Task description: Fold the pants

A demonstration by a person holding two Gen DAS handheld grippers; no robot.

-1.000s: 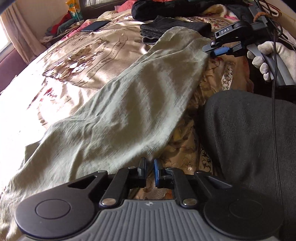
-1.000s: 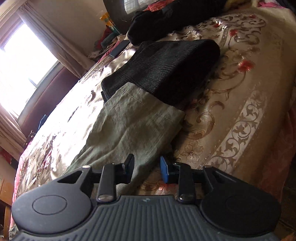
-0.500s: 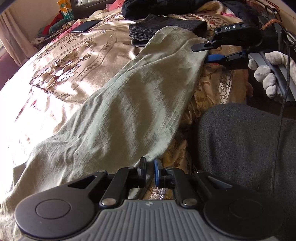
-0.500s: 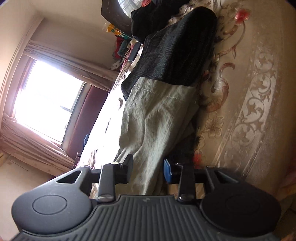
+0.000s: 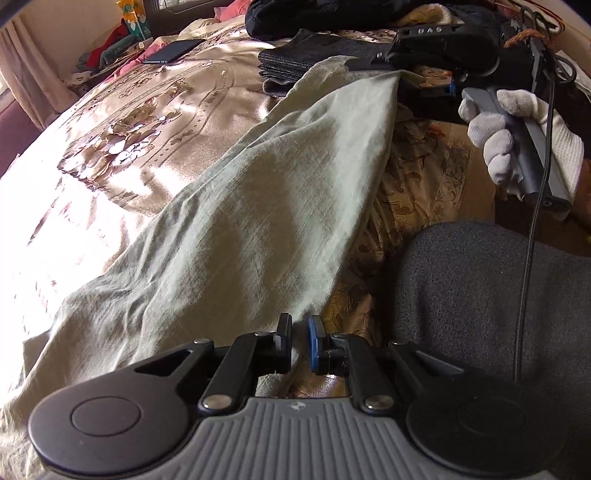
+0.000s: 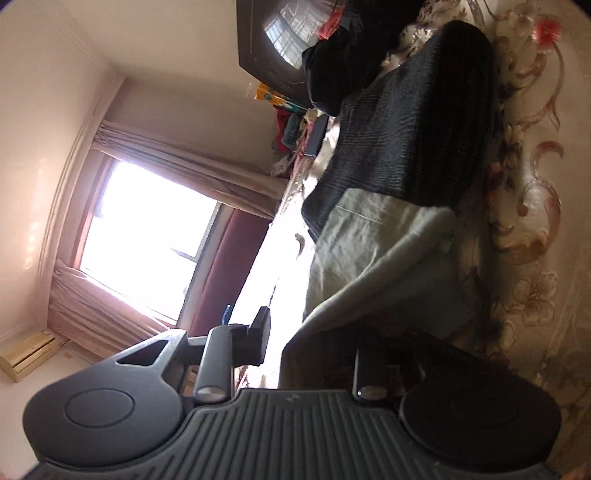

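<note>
A: How do the pants [image 5: 229, 236] look?
B: Pale green, thin and creased, laid out long across the bed [image 5: 122, 125], one end raised at the far right.
A: And the left gripper [image 5: 299, 341]?
B: Its jaws are nearly pressed together, pinching the near edge of the pants low by the bed's edge.
A: The right gripper [image 5: 402, 74]?
B: A white-gloved hand [image 5: 517, 144] holds it at the far end. Its jaws are closing, with the pants' hem between them; the cloth drapes over the lower jaw. In the right wrist view the cloth hides that jaw, so I cannot tell whether the pads press yet.
A: What else is around?
B: A folded black garment [image 6: 406, 147] lies touching the far end of the pants, with a heap of dark clothes [image 5: 332, 18] behind it. A phone [image 5: 173, 51] rests on the bed farther off. A dark-clad leg [image 5: 480, 314] sits beside the left gripper.
</note>
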